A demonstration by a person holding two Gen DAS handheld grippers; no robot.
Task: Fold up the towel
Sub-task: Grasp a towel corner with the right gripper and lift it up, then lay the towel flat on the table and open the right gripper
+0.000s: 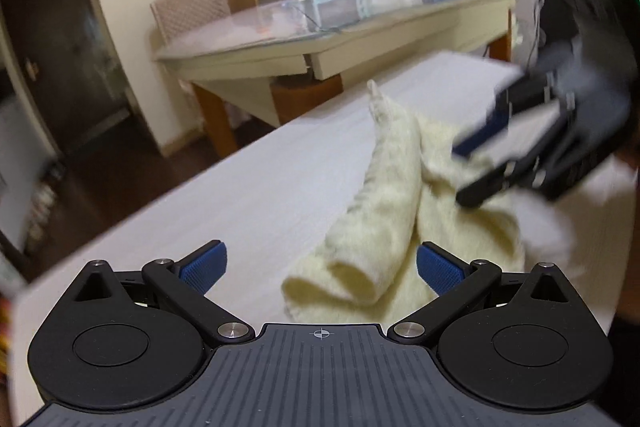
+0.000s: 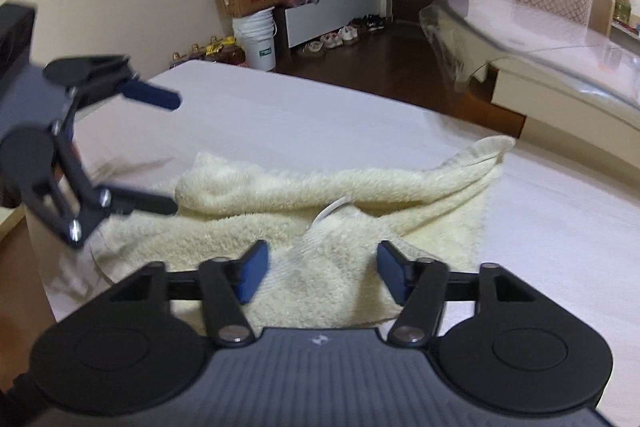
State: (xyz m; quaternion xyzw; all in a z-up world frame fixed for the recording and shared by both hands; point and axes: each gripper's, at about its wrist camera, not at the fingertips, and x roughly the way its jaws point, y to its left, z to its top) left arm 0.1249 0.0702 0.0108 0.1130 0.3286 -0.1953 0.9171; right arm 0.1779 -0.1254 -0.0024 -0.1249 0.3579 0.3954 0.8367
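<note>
1. The towel (image 2: 320,211) lies bunched up in the middle of the frame on the white table (image 2: 280,115) – lumpy, with one corner poking toward the upper right
2. The left gripper (image 1: 320,269) has its jaws wide apart, with nothing in them, just beside a rolled bit of towel
3. The right gripper (image 2: 320,277) has its jaws apart too, right over the near towel edge
4. I think the job has hardly begun – the towel needs to be flat first
5. To do it well, each gripper should pinch one corner, only one layer, then pull gently apart
</note>
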